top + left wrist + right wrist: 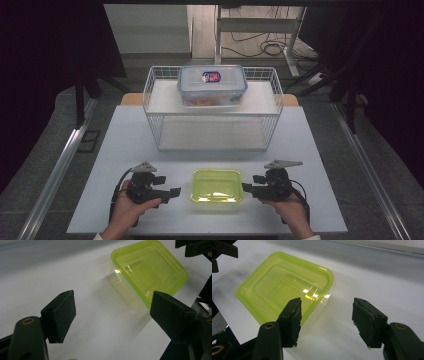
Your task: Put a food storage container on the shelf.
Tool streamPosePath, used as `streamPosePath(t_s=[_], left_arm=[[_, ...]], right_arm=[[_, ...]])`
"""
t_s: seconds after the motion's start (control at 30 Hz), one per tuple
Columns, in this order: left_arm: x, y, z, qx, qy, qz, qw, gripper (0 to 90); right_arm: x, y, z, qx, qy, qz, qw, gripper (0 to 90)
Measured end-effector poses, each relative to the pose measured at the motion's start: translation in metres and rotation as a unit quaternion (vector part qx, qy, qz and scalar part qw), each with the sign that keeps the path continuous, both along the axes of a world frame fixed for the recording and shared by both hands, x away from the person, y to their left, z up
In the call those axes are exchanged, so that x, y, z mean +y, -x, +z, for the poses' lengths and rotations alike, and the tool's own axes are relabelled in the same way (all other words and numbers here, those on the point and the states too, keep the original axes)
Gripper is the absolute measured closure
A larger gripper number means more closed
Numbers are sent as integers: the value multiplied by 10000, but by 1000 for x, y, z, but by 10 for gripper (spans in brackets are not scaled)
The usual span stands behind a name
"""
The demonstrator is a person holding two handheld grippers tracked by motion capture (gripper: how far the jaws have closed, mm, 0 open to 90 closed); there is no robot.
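Tongs (175,191) (245,187) flanking yellow-green container (217,185), apart.

A yellow-green lid (217,185) is shining on a see-through box. The table (120,150) is looking white. Both grippers, left (173,193) and right (246,187), are showing black. The wire basket (150,102) is white, holding a clear box (212,86) with a blue rim and a red-and-blue sticker.

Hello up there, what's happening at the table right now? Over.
Left gripper open, nothing held. Right gripper open, nothing held. Green-lidded container sits on the table between them, untouched. Nothing in the way; wire basket with blue-lidded box stands farther back.
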State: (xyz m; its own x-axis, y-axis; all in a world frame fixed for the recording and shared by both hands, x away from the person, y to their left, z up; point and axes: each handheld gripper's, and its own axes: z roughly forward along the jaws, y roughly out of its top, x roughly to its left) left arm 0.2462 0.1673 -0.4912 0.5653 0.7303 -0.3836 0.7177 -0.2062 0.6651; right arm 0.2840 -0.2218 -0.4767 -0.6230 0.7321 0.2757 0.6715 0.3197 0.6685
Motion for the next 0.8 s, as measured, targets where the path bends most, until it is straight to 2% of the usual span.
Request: streamPosePath(t_s=[0.1,0.3,0.5,0.67,0.8], left_arm=[[-7,-4,0,53,38,-2,10000,210],[-20,-15,-3,231,124,-40,9996,215],[-32,-25,-11,558,404,-73,9976,242],[-39,-33,-16,747,540,-82,9957,276],[-43,-36,-21,853,575,-149,9946,343]], right_arm=[[2,-1,-2,-7,0,-16,10000,381],[7,-2,-2,96,-108,111,9998,411],[8,-4,-6,176,-134,121,9997,427],[7,-4,-5,151,-169,118,9997,434],[6,-5,-6,156,-157,82,9997,433]])
